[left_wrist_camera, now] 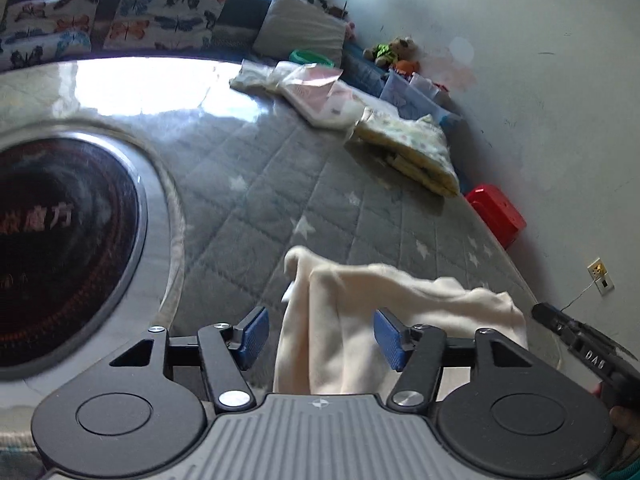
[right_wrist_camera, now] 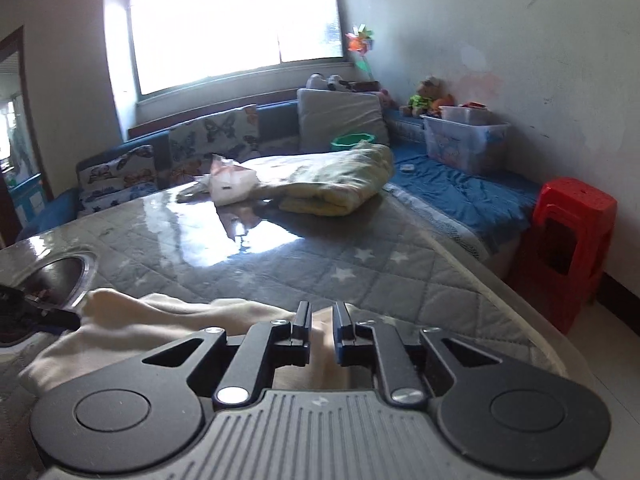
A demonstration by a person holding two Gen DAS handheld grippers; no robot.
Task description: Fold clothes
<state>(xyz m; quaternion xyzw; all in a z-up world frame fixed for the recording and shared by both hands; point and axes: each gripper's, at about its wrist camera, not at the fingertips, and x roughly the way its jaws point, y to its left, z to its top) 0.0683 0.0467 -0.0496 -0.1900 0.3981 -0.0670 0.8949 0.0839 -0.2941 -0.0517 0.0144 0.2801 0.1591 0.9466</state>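
The cream garment (left_wrist_camera: 384, 320) lies bunched at the near edge of the glass-topped bench (left_wrist_camera: 248, 184). The left claw (left_wrist_camera: 320, 338) stands apart, the cloth between its pads but not gripped. The right claw (right_wrist_camera: 322, 328), over the same garment (right_wrist_camera: 160, 320), is slightly apart, clamping nothing. Only the right wrist view shows the window (right_wrist_camera: 236, 20); the left alone shows the dark round burner (left_wrist_camera: 60, 248) left of the garment.

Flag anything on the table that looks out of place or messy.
The cream garment lies bunched and creased at the near edge of the table, not flat. At the far end, the yellow blanket sits in a loose heap beside crumpled plastic bags. Nothing looks spilled or damaged.
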